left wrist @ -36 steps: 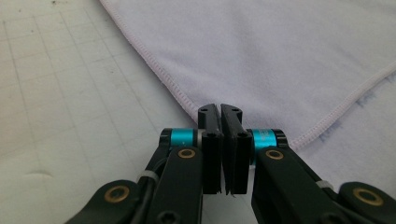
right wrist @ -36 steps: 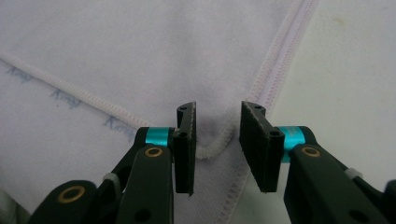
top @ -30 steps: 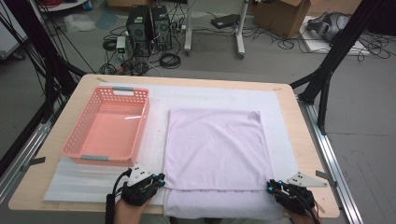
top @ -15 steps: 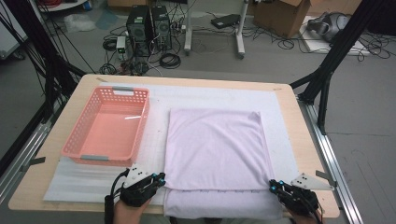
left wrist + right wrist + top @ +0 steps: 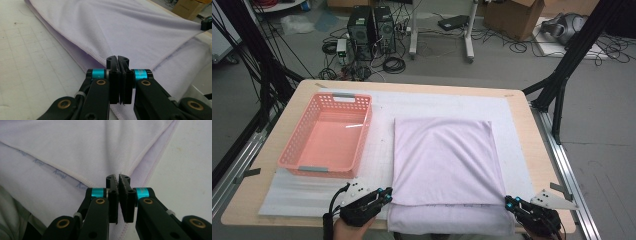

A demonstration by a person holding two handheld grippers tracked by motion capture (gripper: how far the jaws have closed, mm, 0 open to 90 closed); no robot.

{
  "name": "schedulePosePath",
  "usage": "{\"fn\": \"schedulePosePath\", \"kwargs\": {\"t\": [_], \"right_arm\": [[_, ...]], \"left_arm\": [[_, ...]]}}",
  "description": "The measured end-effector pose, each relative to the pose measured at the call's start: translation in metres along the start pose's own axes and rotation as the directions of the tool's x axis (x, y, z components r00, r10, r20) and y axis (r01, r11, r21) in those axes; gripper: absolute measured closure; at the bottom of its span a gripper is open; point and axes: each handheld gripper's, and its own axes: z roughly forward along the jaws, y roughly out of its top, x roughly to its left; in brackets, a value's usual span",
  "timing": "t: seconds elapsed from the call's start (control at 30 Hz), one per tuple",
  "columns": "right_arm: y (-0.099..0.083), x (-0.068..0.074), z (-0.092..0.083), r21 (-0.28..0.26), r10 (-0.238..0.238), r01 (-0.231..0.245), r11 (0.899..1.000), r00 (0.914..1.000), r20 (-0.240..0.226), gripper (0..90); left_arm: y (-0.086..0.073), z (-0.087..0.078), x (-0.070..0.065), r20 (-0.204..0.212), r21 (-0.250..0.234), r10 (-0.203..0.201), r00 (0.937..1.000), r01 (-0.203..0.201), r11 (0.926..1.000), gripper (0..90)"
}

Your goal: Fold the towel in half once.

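Since the earlier frames, the right gripper point(image 5: 511, 203) rose slightly while its jaws finished closing on the lilac towel point(image 5: 444, 160)'s near right corner; the left gripper point(image 5: 385, 194) stayed clenched on the near left corner. Folded once, the towel lay on the white mat point(image 5: 382, 150) beside the empty pink basket point(image 5: 297, 161); another fold likely remained. Beyond the tabletop point(image 5: 532, 145), computer towers point(image 5: 371, 25) stood among cables.
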Motion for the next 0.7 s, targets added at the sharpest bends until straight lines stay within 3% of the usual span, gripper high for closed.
{"fn": "schedulePosePath", "kwargs": {"t": [0.43,0.7], "right_arm": [[-0.004,0.0,-0.016,0.01,0.004,-0.004,1.0,1.0,-0.003,85.8],[-0.01,0.009,-0.03,0.024,-0.015,0.015,1.0,0.9998,-0.016,85.9]], "left_arm": [[-0.005,-0.003,-0.011,0.05,0.022,0.005,0.9988,-0.006,0.9997,87.7],[-0.01,-0.009,-0.016,0.077,0.03,-0.003,0.997,0.001,0.9996,87.7]]}}
